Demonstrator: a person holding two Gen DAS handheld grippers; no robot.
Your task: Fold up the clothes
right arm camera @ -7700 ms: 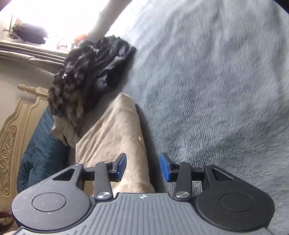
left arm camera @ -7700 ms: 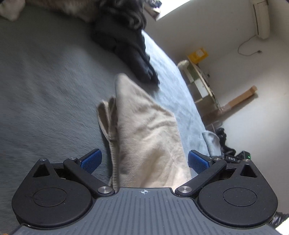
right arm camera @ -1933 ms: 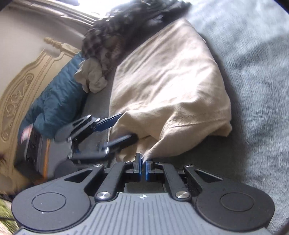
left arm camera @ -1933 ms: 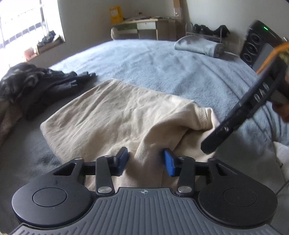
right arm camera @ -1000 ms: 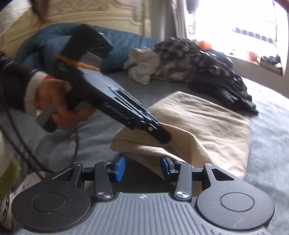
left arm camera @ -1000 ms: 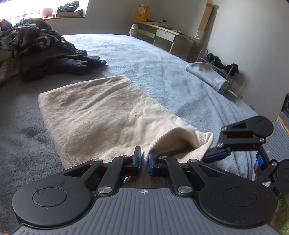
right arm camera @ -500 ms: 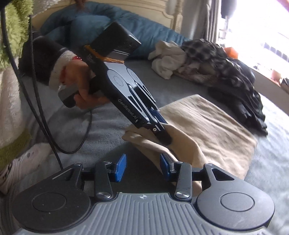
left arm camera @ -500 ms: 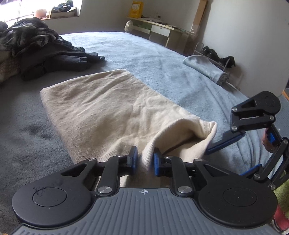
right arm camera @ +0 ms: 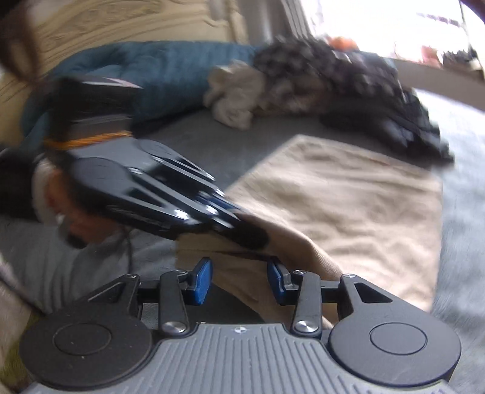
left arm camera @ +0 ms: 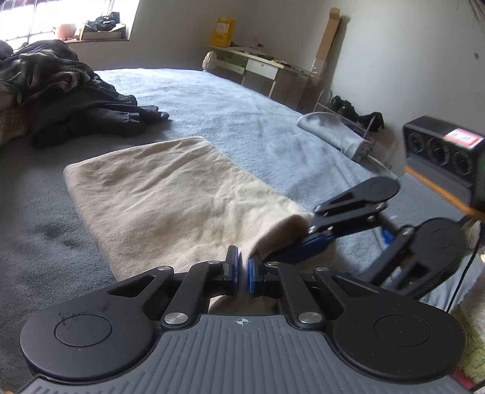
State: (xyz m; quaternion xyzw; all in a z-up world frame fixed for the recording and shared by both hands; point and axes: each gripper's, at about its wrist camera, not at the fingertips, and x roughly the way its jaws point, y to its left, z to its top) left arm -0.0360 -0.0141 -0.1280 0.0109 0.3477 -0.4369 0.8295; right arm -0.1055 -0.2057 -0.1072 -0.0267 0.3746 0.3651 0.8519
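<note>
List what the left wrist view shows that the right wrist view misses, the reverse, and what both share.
Only the left wrist view: the desk by the far wall, a yellow box on it, a rolled grey towel at the bed's edge, and the left gripper shut on the beige garment's near edge.

Only the right wrist view: the carved headboard, a teal duvet, a crumpled cream cloth, and the hand holding the left gripper.

Both: the beige garment on the grey bedspread, the dark clothes pile, and the right gripper, open.
</note>
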